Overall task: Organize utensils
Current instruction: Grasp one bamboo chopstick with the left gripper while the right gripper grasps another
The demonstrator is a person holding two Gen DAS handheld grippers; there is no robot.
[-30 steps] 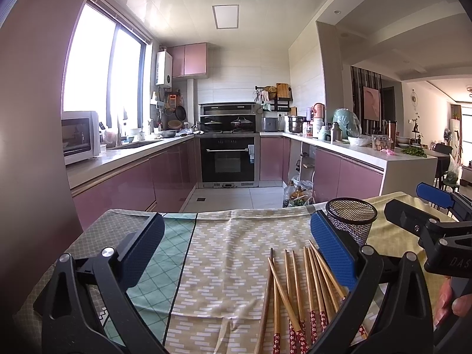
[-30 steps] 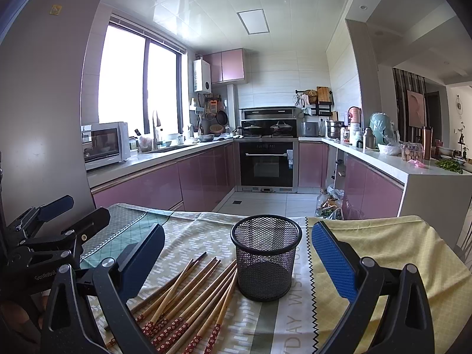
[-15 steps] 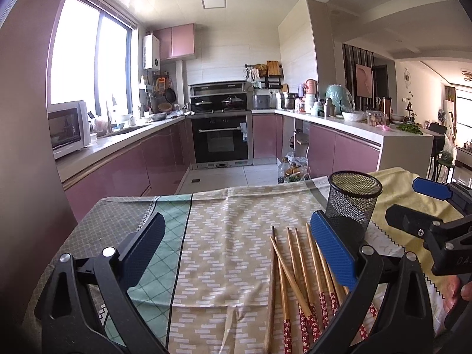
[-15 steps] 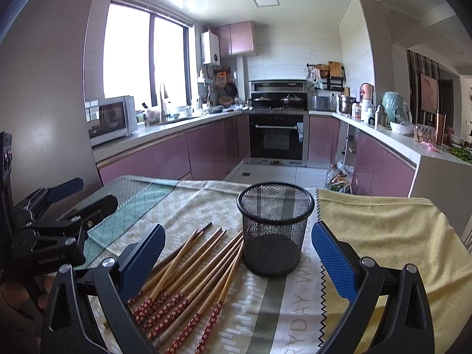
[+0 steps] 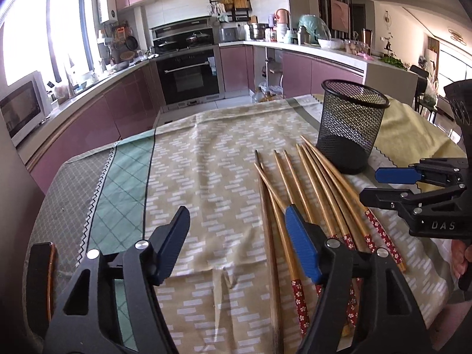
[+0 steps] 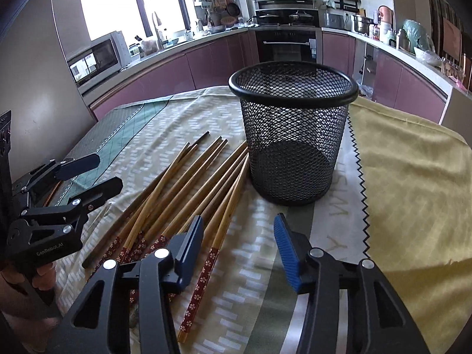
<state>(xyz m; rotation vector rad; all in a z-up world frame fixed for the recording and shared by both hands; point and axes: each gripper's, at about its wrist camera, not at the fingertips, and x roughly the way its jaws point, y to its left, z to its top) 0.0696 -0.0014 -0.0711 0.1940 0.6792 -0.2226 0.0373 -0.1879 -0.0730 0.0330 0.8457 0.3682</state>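
Several wooden chopsticks (image 5: pixel 306 188) with red flowered ends lie fanned on the patterned tablecloth; they also show in the right wrist view (image 6: pixel 188 194). An empty black mesh cup (image 5: pixel 351 124) stands upright just right of their tips, and fills the middle of the right wrist view (image 6: pixel 292 129). My left gripper (image 5: pixel 236 244) is open and empty, low over the cloth, its right finger above the chopstick handles. My right gripper (image 6: pixel 239 247) is open and empty, in front of the cup and right of the handles. It also shows at the right of the left wrist view (image 5: pixel 383 185).
The table (image 5: pixel 206 162) carries a beige, green and yellow cloth (image 6: pixel 413 177). A dark phone-like object (image 5: pixel 39 274) lies at the near left edge. Purple kitchen cabinets (image 5: pixel 97 118), an oven and a microwave stand behind the table.
Both grippers have tilted down and moved closer to the table, so chopsticks and cup look larger. Both stay open. Nothing on the table has moved.
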